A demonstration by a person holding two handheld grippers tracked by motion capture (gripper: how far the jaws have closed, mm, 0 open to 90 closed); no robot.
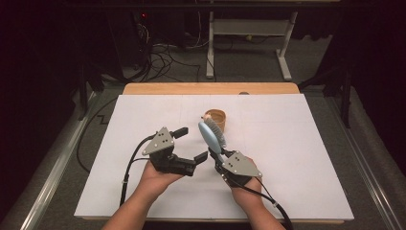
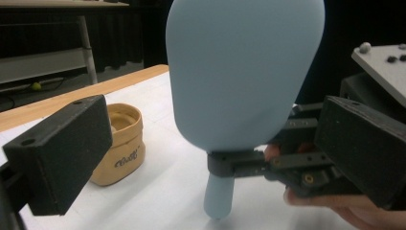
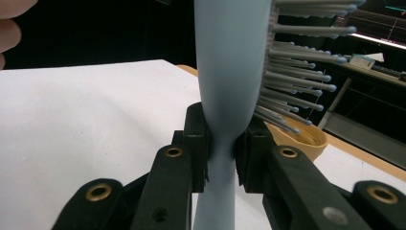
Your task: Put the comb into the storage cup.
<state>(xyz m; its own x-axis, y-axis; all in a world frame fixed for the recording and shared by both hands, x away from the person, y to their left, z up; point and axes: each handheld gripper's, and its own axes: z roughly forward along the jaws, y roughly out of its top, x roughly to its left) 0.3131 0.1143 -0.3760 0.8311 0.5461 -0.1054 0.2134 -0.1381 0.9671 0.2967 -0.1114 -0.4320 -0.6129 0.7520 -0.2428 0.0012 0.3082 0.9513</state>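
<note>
A light blue hairbrush (image 1: 211, 135) stands upright over the white board (image 1: 297, 158), handle down. My right gripper (image 1: 218, 156) is shut on its narrow neck, and in the right gripper view the jaws clamp that neck (image 3: 221, 153) from both sides, with the bristles (image 3: 297, 62) pointing right. My left gripper (image 1: 190, 144) is open just left of the brush, its jaws wide apart. In the left gripper view the brush's smooth back (image 2: 244, 72) stands close ahead of the open left gripper (image 2: 213, 148), untouched by either jaw.
A tan cup (image 1: 215, 118) stands upright on the board behind the brush, seen also as the cup (image 2: 119, 143) at left and the cup (image 3: 299, 139) behind the bristles. The wooden table edge (image 1: 210, 88) lies beyond; desk legs (image 1: 209, 48) and cables are on the floor.
</note>
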